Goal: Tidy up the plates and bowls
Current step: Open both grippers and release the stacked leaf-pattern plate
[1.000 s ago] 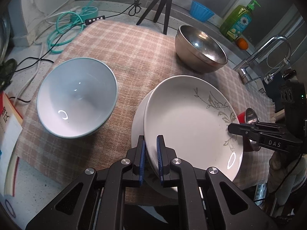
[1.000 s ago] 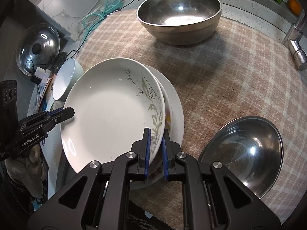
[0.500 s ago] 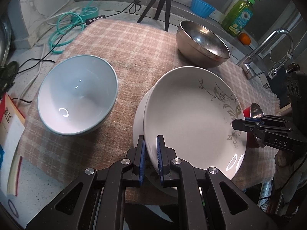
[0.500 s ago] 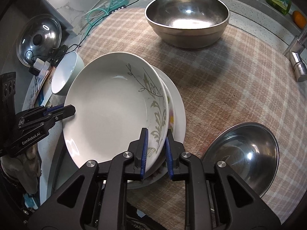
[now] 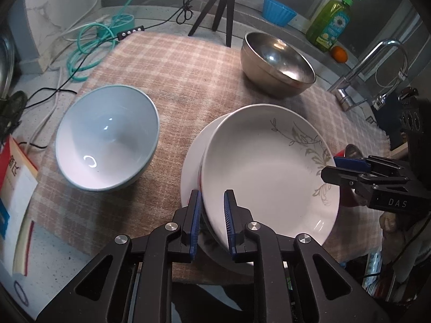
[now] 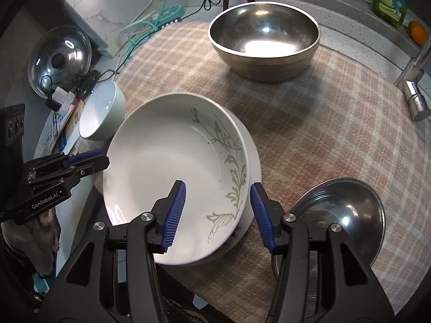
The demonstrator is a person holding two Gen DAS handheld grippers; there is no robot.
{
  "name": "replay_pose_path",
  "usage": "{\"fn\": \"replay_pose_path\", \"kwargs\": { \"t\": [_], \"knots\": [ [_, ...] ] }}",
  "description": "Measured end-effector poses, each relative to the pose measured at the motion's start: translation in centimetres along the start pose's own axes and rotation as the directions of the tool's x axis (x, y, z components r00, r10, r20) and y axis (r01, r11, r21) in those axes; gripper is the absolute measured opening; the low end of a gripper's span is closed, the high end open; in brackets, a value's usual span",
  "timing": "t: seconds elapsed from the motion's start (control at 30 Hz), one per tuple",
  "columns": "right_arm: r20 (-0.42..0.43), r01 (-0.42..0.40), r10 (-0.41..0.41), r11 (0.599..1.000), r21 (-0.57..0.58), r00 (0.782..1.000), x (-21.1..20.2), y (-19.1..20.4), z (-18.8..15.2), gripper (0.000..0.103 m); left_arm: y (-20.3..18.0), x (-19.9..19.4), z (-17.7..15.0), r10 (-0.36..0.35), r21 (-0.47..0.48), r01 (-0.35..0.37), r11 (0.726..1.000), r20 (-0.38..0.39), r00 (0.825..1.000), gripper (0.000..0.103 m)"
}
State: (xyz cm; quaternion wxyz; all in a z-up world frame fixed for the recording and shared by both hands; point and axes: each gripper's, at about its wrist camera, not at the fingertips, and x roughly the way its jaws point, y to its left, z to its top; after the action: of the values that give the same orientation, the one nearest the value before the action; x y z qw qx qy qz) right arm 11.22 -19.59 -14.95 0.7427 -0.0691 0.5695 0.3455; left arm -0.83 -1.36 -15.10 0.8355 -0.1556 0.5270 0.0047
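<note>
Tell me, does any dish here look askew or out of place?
Yes. The leaf-patterned plate sits off-centre on the white plate beneath it, overhanging toward the left tool. The small steel bowl lies tipped on its side. No spill or damage shows.

A white leaf-patterned plate (image 6: pixel 172 177) lies on a wider white plate (image 5: pixel 192 161) on the checked cloth; its near rim overhangs the cloth's edge; a pale blue bowl (image 5: pixel 107 140) sits upright to its left; a steel bowl (image 6: pixel 264 37) stands upright behind; another steel bowl (image 6: pixel 344 210) tilts at right.
</note>
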Motion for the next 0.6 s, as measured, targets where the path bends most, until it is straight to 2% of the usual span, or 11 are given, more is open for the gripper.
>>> {"fn": "replay_pose_path", "kwargs": {
  "t": [0.07,0.13,0.2,0.27,0.3,0.33,0.4,0.5,0.6],
  "knots": [
    [0.029,-0.005,0.005,1.0,0.001,1.0,-0.9,-0.1,0.4,0.062,0.0,-0.6,0.2,0.003,0.0,-0.003,1.0,0.012,1.0,0.016],
    [0.06,0.001,-0.001,1.0,0.0,0.998,-1.8,-0.1,0.8,0.068,0.1,-1.2,0.5,-0.009,-0.006,0.009,1.0,0.023,1.0,0.03],
    [0.081,-0.003,0.002,1.0,0.006,0.997,-2.5,-0.4,1.1,0.071,0.4,-1.9,1.1,-0.042,-0.016,0.042,0.999,0.042,0.998,0.031],
    [0.111,-0.013,0.01,1.0,0.022,0.994,-3.5,-0.9,1.6,0.074,0.6,-2.9,2.0,-0.049,-0.027,0.051,0.998,0.075,0.996,0.048],
    [0.125,-0.014,0.011,1.0,0.024,0.992,-4.1,-1.1,1.6,0.075,0.8,-3.3,2.4,-0.043,-0.031,0.046,0.998,0.097,0.994,0.062],
    [0.142,-0.013,0.009,1.0,0.026,0.99,-4.6,-1.4,1.8,0.081,1.0,-3.8,2.9,-0.037,-0.032,0.041,0.999,0.126,0.991,0.067],
    [0.171,-0.001,-0.003,1.0,0.026,0.985,-5.3,-1.7,2.1,0.085,1.5,-4.3,3.7,-0.019,-0.04,0.025,0.999,0.149,0.989,0.067],
    [0.197,0.043,-0.047,0.999,0.024,0.979,-6.1,-2.3,2.5,0.086,1.9,-4.3,4.6,0.004,-0.045,0.002,0.999,0.152,0.988,0.067],
    [0.211,0.044,-0.052,0.998,0.044,0.976,-6.7,-3.1,2.6,0.086,1.5,-4.1,5.1,0.027,-0.016,-0.025,1.0,0.153,0.988,0.067]
  ]
}}
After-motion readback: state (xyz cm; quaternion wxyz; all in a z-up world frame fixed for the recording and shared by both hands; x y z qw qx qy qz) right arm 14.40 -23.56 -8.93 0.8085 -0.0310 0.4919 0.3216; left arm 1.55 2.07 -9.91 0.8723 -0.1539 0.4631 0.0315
